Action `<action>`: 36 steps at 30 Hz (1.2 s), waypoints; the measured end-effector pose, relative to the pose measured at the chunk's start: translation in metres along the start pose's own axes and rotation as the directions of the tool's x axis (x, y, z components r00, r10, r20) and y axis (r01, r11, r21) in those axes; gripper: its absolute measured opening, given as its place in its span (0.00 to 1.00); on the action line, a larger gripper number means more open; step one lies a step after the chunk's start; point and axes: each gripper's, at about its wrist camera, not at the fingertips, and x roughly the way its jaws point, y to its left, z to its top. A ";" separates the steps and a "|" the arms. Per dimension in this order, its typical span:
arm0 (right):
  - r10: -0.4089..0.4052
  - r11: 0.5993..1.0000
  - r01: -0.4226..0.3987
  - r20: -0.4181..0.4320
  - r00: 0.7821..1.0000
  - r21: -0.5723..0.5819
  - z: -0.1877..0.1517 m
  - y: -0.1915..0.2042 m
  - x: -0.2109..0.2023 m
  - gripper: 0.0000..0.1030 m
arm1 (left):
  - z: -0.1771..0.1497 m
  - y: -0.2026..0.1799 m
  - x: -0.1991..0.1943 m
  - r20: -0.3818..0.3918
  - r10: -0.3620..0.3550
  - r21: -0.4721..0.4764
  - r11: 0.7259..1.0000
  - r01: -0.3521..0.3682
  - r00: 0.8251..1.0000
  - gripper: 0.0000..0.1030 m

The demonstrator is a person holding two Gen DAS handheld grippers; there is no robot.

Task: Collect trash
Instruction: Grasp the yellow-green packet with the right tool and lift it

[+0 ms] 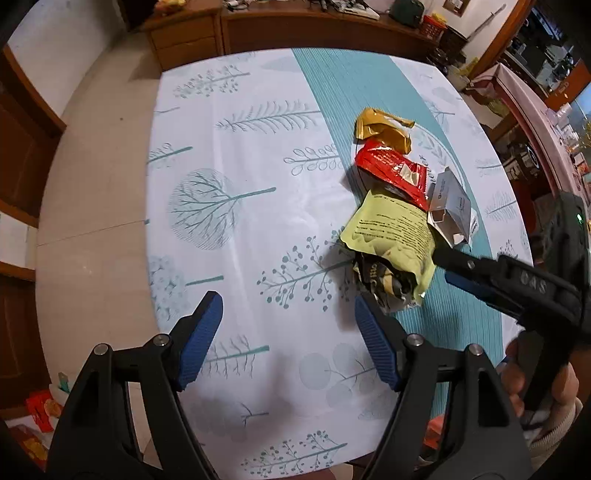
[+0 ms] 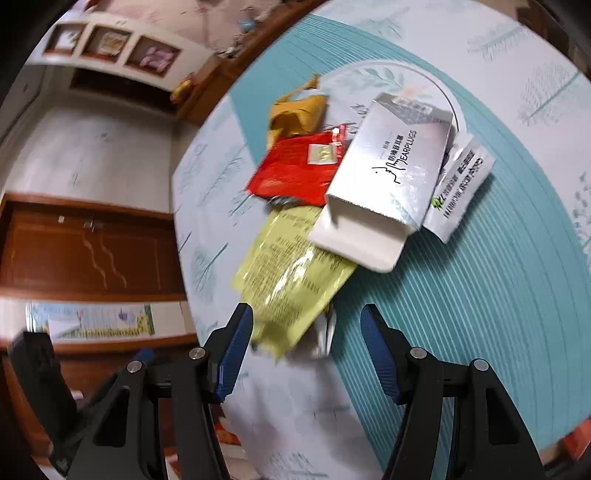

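A heap of trash lies on the tablecloth [image 1: 229, 155]: a gold wrapper [image 1: 384, 129], a red packet [image 1: 391, 170], a yellow-green pouch [image 1: 391, 229], a silver earplugs box [image 1: 450, 206] and a dark crumpled wrapper [image 1: 384, 284]. My left gripper [image 1: 288, 301] is open over bare cloth, left of the heap. My right gripper [image 2: 306, 312] is open, and the near end of the yellow-green pouch [image 2: 291, 280] lies between its fingers without being pinched. Beyond it are the silver box [image 2: 391, 166], a white sachet [image 2: 458, 188], the red packet [image 2: 295, 173] and the gold wrapper [image 2: 295, 114].
A teal striped band [image 1: 351, 85] runs across the white tree-print cloth. The table edge [image 1: 151, 206] drops to a pale floor on the left. Wooden cabinets [image 1: 295, 26] stand behind the table. A hand [image 1: 532, 380] holds the right gripper at the lower right.
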 end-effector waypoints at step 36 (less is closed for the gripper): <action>-0.020 1.000 0.016 0.158 0.987 0.027 0.002 0.000 -0.075 0.11 | 0.009 -0.052 0.014 -0.061 -0.112 0.132 0.984 0.119 0.992 0.69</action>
